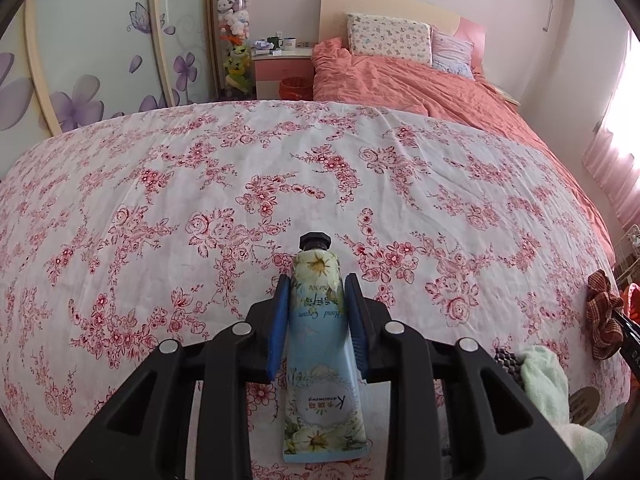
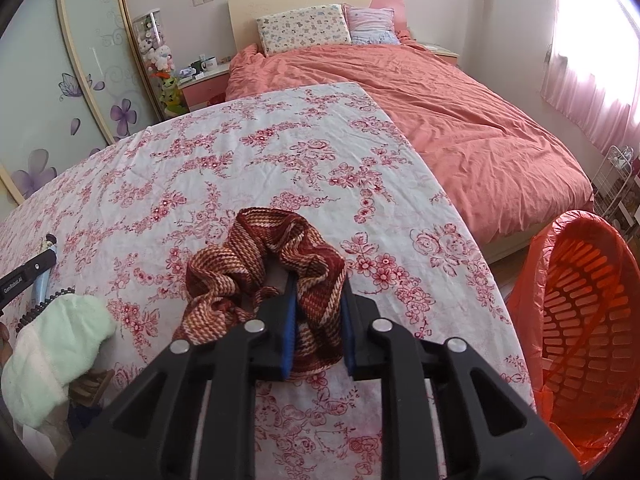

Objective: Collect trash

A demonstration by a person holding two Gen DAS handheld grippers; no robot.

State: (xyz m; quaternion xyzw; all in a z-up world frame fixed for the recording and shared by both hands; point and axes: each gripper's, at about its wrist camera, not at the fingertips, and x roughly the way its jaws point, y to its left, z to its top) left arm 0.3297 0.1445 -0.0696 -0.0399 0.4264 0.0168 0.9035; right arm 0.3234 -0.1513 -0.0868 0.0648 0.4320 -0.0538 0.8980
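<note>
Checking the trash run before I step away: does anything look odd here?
Nothing is spilled or broken. Oddly for trash, the left tool grips a capped floral hand cream tube, and the right tool grips a red-brown woven fabric scrunchie.

The tube (image 1: 320,344) carries print that reads upside down from here: "Hand Cream" across its middle, and a large "K" in a round label nearer the crimped end. The small characters beside these are too fine to read. The black tool (image 2: 24,274) at the left edge bears small white lettering, illegible.
</note>
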